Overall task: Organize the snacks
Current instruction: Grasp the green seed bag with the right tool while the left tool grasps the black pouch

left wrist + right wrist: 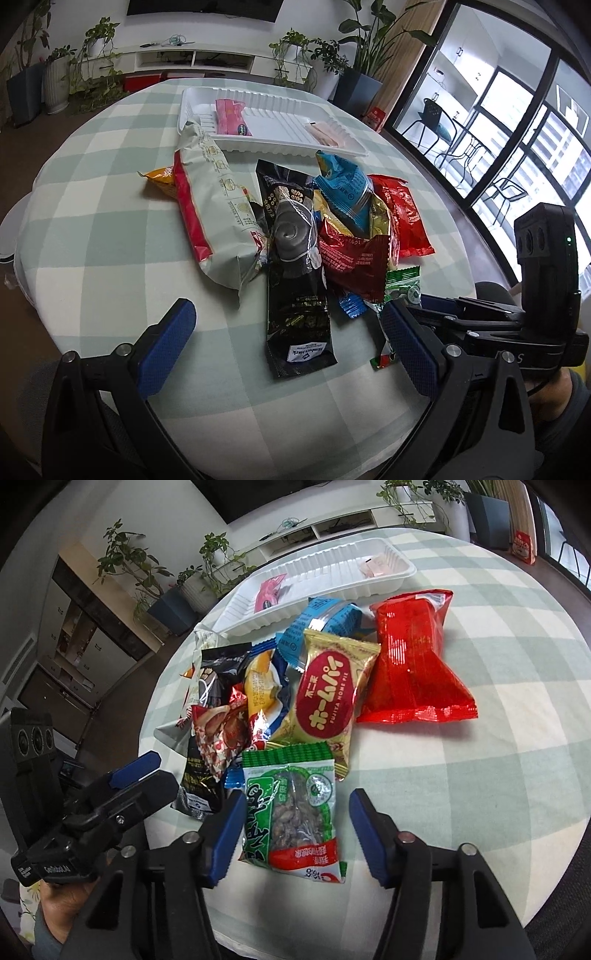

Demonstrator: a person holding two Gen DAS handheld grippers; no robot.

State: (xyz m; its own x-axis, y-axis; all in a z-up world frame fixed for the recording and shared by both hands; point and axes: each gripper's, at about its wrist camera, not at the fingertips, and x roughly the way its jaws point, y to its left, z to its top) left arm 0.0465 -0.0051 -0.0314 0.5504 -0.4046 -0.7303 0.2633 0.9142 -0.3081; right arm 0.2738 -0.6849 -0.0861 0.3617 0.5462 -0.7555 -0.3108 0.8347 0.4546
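A pile of snack packets lies on the checked tablecloth (110, 206). A white tray (280, 138) at the far side holds a pink packet (231, 116) and a pale packet (325, 133). My left gripper (288, 345) is open, its jaws either side of a long black packet (295, 291). My right gripper (295, 834) is open, its jaws either side of a green nut packet (291, 808) that lies flat on the table. Beyond it lie a gold pie packet (325, 698) and a red packet (410, 657). The tray (332, 587) also shows in the right wrist view.
A long white and red bag (218, 210), a blue packet (347, 188) and an orange packet (162, 177) lie in the pile. The round table's edge curves close in front. Plants, a low white cabinet and glass doors stand beyond.
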